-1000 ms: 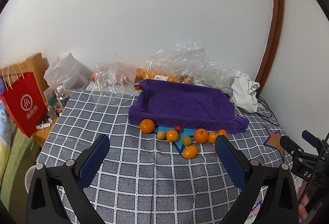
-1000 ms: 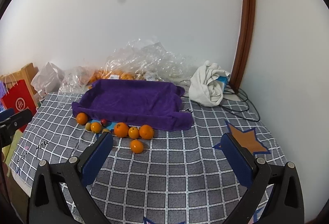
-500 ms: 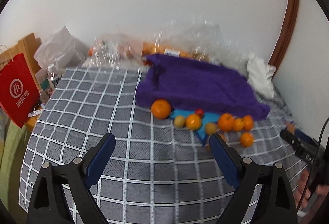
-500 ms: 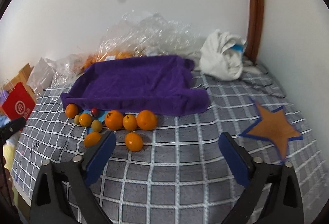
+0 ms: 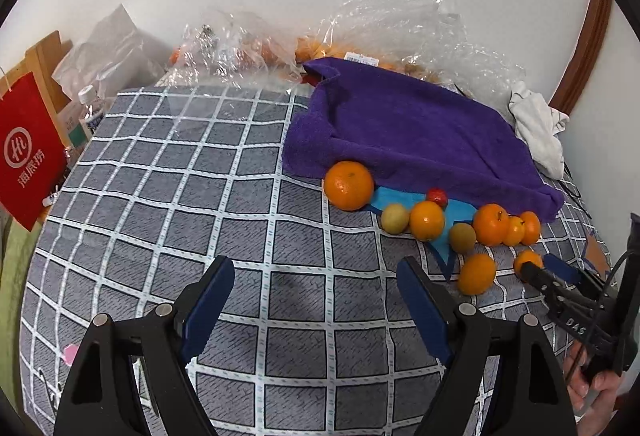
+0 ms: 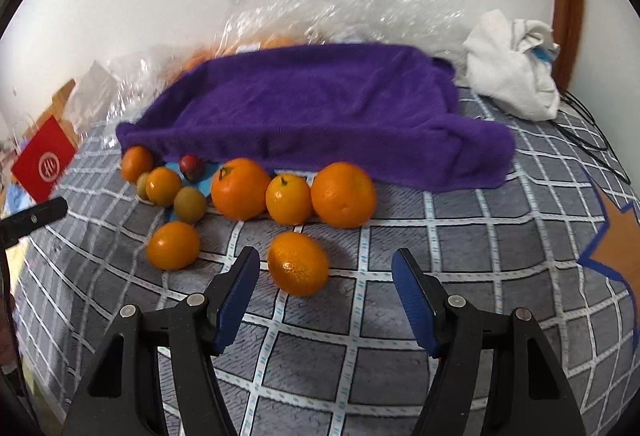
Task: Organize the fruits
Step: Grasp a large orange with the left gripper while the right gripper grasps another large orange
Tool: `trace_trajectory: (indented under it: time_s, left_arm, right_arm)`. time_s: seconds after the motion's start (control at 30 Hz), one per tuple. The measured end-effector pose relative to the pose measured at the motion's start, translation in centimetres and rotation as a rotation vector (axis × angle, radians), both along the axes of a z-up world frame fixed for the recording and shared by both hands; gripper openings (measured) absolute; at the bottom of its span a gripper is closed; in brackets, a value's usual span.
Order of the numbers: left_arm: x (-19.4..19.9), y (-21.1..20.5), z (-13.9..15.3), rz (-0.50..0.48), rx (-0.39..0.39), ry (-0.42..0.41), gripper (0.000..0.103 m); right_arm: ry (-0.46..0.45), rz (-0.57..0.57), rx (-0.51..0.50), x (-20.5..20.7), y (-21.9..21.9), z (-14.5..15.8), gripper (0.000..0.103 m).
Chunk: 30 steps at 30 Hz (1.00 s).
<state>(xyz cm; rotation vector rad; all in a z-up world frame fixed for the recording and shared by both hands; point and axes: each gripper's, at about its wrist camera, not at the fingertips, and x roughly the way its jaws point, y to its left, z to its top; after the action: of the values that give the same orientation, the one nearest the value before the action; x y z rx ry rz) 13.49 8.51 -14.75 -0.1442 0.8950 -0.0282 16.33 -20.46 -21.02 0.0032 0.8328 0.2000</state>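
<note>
None of the fruit is sorted yet: your oranges (image 6: 240,194) lie loose by the purple towel (image 6: 312,108). Your right gripper (image 6: 325,278) is closing around the nearest orange (image 6: 298,263), not yet touching; your left gripper (image 5: 316,294) narrows over bare cloth.

A desk (image 5: 224,196) is covered by a grey checked cloth (image 6: 400,316); on it a purple towel (image 5: 420,132) is spread; loose oranges (image 6: 298,263) and small greenish fruits (image 6: 190,204) are scattered before it; crumpled plastic bags (image 5: 400,24) and a white cloth (image 6: 512,64) are piled behind.
</note>
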Motion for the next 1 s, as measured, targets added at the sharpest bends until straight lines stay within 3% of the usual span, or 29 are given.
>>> trace_trajectory:
  time_s: [0.17, 0.23, 0.4, 0.67, 0.77, 0.83, 1.0]
  left_arm:
    - [1.4, -0.4, -0.6, -0.004, -0.022, 0.006, 0.082]
    - [2.3, -0.6, -0.8, -0.003, -0.039, 0.017, 0.082]
    - [4.8, -1.3, -1.1, -0.014, -0.053, 0.016, 0.08]
    - [8.3, -1.5, -2.6, -0.005, -0.089, 0.053, 0.059]
    - [8.9, -1.7, -3.3, -0.012, -0.125, 0.072, 0.056]
    - [9.0, -2.0, -3.4, -0.014, -0.11, 0.073, 0.042]
    - [8.7, -2.2, -3.2, -0.025, -0.099, 0.089, 0.039]
  right_arm:
    - [0.001, 0.053, -0.039, 0.4, 1.1, -0.8, 0.048]
    - [-0.004, 0.07, -0.051, 0.4, 1.4, -0.6, 0.033]
    - [-0.004, 0.066, -0.046, 0.0, 0.7, -0.5, 0.033]
    - [-0.01, -0.033, -0.071, -0.5, -2.2, -0.2, 0.033]
    - [0.006, -0.067, -0.061, -0.5, -3.1, -0.3, 0.033]
    - [0.006, -0.084, -0.058, -0.4, -3.6, -0.2, 0.033]
    - [-0.012, -0.093, -0.057, -0.5, -3.8, 0.7, 0.033]
